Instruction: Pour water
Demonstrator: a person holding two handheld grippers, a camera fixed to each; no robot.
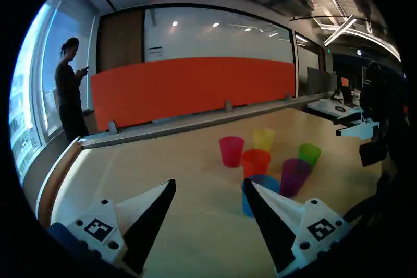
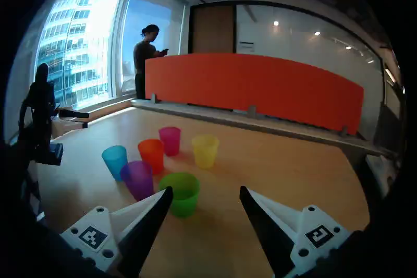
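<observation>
The left gripper (image 1: 208, 181) and right gripper (image 2: 206, 189) both point forward, fingers (image 1: 151, 215) spread wide apart, both open.

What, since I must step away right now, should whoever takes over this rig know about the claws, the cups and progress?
Left claw: open, empty, above the light wooden table, pointed at the cups.
Right claw: open, empty, also facing them.
Things: six translucent plastic cups stand upright in a cluster: green cup nearest the right claw, purple cup, blue cup, orange cup, pink cup, yellow cup.
Done: nothing is grasped. I cannot tell whether any cup holds water.
Left: probably grasp one cup and pour it into another.
</observation>
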